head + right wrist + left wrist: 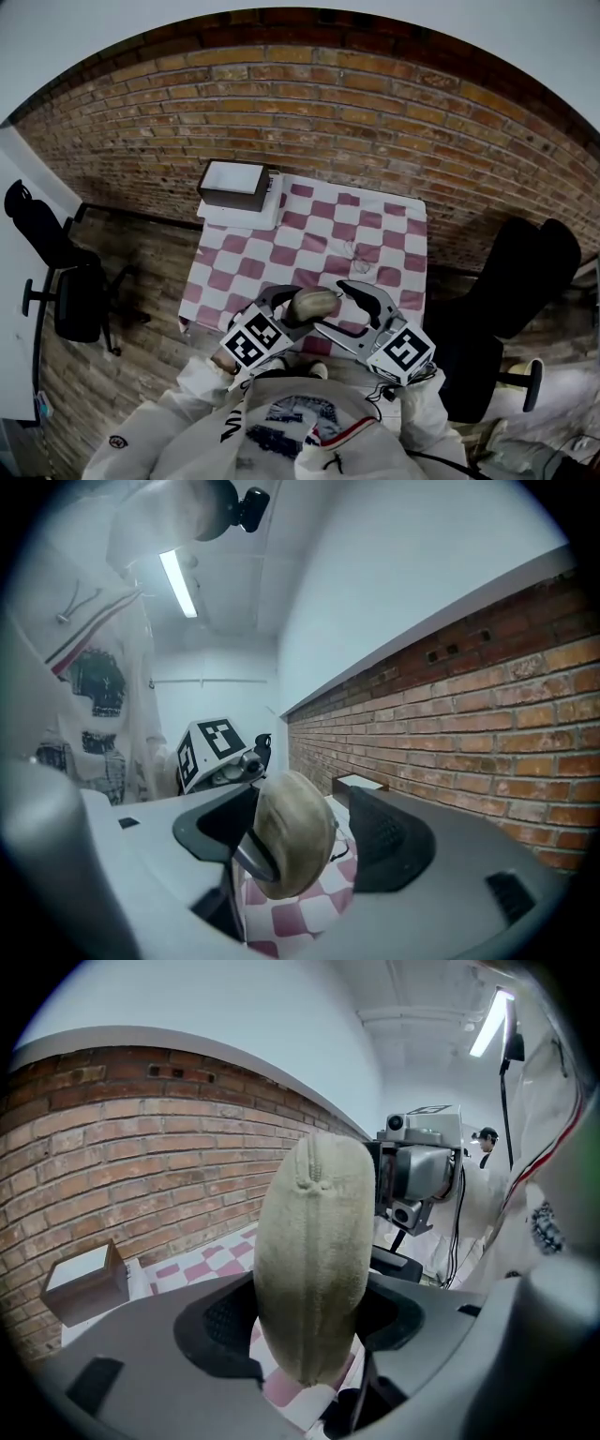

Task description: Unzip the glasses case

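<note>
— Where is the glasses case?
— Over the checked bench's near edge; the left hand-held gripper clamps it; the right hand-held gripper stands wide around its end.

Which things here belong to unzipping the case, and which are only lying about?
For the job: beige oval fabric glasses case, clamped in the left hand-held gripper; right hand-held gripper, open around its end.
Lying about: thin wire-framed glasses, brown open box, pink-and-white checked tablecloth, black office chair.

Beige glasses case, aloft, seemingly zipped
</note>
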A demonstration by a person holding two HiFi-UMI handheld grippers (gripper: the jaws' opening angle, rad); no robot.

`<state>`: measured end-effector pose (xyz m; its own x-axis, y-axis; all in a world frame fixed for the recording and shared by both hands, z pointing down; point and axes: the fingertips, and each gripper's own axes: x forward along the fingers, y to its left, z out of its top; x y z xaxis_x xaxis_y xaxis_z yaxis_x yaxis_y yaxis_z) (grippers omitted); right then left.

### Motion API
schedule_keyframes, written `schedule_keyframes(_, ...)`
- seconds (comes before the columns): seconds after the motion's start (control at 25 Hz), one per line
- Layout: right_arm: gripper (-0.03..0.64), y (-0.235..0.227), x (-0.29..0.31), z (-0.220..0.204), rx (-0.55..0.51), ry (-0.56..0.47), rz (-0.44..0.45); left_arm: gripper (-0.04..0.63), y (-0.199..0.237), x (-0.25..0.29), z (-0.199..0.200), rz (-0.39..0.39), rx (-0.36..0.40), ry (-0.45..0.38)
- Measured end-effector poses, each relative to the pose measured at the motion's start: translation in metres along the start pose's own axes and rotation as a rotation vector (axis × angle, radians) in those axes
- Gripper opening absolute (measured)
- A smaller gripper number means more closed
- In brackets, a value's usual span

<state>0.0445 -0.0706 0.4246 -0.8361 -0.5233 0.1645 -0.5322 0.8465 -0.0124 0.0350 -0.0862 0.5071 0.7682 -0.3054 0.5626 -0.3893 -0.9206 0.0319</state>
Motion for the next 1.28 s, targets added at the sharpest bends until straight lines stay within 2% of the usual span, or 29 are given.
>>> schedule_keyframes(0.2,0.31,0.008,-0.003,-0.006,0.0,0.013,0.041,0.284,-0.017,0.006,0.002,-0.04,0.025,0.01)
schedule_keyframes(0.52,0.308,0.017,-0.01,-0.017,0.002,0.036,0.073,0.284,-0.046,0.014,0.0,-0.152,0.064,0.025)
schedule_keyframes(1.04,0.305,0.023,-0.017,-0.015,0.003,0.004,0.11,0.284,-0.066,0.016,0.0,-0.247,0.034,0.05)
schedule_keyframes(1.28,0.288,0.024,-0.016,-0.015,-0.014,-0.008,0.127,0.284,-0.064,0.016,0.002,-0.256,0.031,0.033)
